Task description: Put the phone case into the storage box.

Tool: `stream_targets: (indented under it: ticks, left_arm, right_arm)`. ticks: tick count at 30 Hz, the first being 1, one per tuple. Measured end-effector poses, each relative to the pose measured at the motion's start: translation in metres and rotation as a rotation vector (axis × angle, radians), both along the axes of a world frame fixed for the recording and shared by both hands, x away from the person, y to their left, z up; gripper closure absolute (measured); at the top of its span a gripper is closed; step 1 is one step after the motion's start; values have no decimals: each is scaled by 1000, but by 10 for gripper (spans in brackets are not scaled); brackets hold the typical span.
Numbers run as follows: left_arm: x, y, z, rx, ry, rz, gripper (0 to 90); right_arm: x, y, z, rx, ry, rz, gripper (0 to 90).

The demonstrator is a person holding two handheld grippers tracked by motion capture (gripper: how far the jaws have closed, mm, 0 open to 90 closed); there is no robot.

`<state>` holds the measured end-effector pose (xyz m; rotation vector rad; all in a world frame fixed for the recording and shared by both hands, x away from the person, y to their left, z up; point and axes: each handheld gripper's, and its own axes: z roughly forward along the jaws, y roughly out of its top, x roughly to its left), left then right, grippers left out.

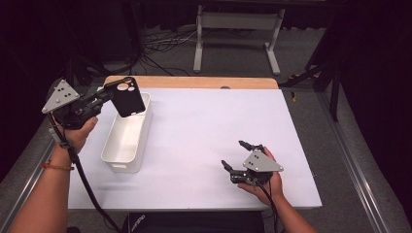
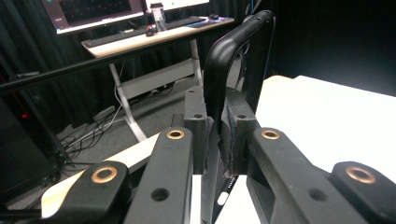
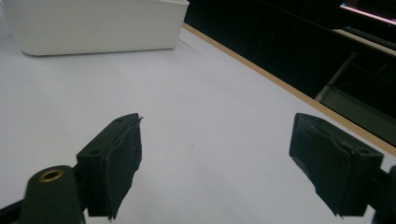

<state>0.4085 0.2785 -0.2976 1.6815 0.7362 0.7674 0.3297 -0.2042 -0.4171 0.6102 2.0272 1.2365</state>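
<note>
Black phone case [image 1: 128, 97] clamped by its edge in left tongs [image 1: 108, 95], hanging above the white bin [image 1: 112, 160] on the desk [image 1: 209, 126]. Probably light, flexible, slightly slick; best pinched along the rim. Right tongs [image 1: 238, 156] spread apart, empty.

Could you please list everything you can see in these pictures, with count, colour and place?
phone case: one, black, held up over the far end of the bin, clamped by its edge in the left tongs
bin: one, white, oblong, on the left part of the table
table: one, white top with a wooden far edge
desk: one, light top, behind the table, with monitors and keyboards on it
white frame legs: one set, on the floor beyond the table
cables: several, dark, on the floor
left tongs: one, black, shut on the case
right tongs: one, black, jaws apart, low over the table's near right
forearms: two, at the bottom edge
</note>
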Motion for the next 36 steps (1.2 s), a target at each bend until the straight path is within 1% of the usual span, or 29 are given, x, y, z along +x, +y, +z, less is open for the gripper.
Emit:
stream_targets:
  ticks: [5,7,11,14,15,16,17,20,21,22,24,25,28,30,31,32,34,35,36]
  left_arm:
    - [12,3,-5,28,23,10,826]
    - [16,5,-7,25,34,13,826]
    - [26,10,-13,44,52,22,826]
    - [34,11,-18,45,66,18,826]
    - [37,12,-20,54,73,17,826]
    - [41,11,-23,54,73,15,826]
    - [41,11,-23,54,73,15,826]
    - [54,11,-32,63,93,11,826]
    - [54,11,-32,63,93,11,826]
    - [60,10,-37,59,109,8,826]
    - [67,9,-43,68,122,-3,826]
    - [67,9,-43,68,122,-3,826]
    - [76,5,-49,89,131,-18,826]
    - [81,3,-52,106,137,-15,826]
    - [83,3,-53,111,133,-11,826]
    - [86,2,-56,116,140,-18,826]
    - [88,1,-58,112,139,-20,826]
    - [90,1,-60,113,147,-25,826]
    - [93,0,-62,112,147,-22,826]
  right_arm:
    - [1,1,-1,-5,3,-3,181]
    - [1,2,-1,-5,4,-5,181]
    - [2,3,-2,-12,10,-9,181]
    - [2,4,-3,-17,14,-9,181]
    - [2,5,-4,-21,16,-11,181]
    - [3,5,-4,-21,17,-11,181]
    - [3,5,-4,-21,17,-11,181]
    - [4,7,-6,-26,26,-12,181]
    - [4,7,-6,-26,26,-12,181]
    - [4,7,-6,-27,26,-14,181]
    - [5,8,-7,-34,33,-15,181]
    - [5,8,-8,-36,35,-18,181]
    - [7,8,-8,-40,40,-20,181]
    - [7,7,-9,-42,44,-25,181]
    - [7,7,-9,-42,45,-27,181]
    - [7,7,-9,-43,45,-28,181]
    - [6,6,-10,-43,45,-34,181]
    - [6,6,-10,-43,45,-34,181]
    - [6,5,-10,-45,50,-38,181]
